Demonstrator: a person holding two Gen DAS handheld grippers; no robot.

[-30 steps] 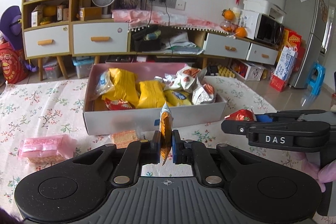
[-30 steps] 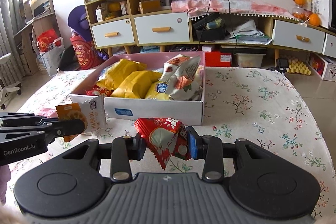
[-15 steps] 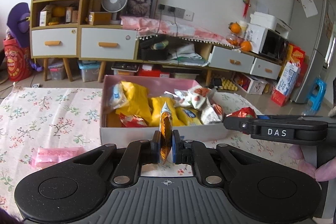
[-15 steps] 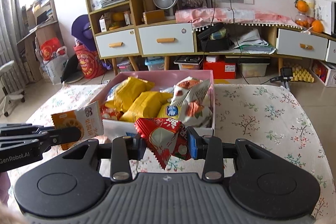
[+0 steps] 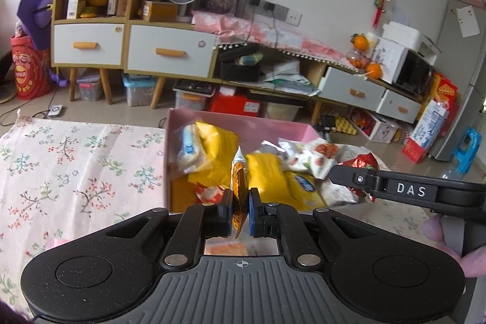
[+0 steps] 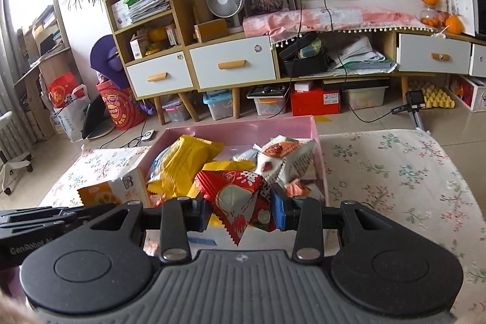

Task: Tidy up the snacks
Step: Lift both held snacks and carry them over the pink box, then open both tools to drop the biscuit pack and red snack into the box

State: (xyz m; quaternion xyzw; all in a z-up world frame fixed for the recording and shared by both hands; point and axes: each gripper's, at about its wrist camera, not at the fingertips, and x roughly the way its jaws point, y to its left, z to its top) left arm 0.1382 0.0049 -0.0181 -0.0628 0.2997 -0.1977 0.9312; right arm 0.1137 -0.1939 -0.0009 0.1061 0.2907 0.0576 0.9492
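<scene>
Holding an orange packet [image 5: 240, 196] in the left claw [image 5: 239, 214] and a red packet [image 6: 240, 202] in the right claw [image 6: 240, 210], each needed releasing low over the pink box's [image 6: 316, 138] gaps.

Left tool [image 5: 240, 210]: jaws pressed nearly together, clamped on a thin orange packet [image 5: 240, 196] held edge-on, pointing forward and downward.
Right tool [image 6: 240, 210]: jaws partly apart, gripping a puffy red packet [image 6: 240, 199], angled downward.
Position: side by side, close together, left tool's fingers [image 6: 36, 217] level.
</scene>
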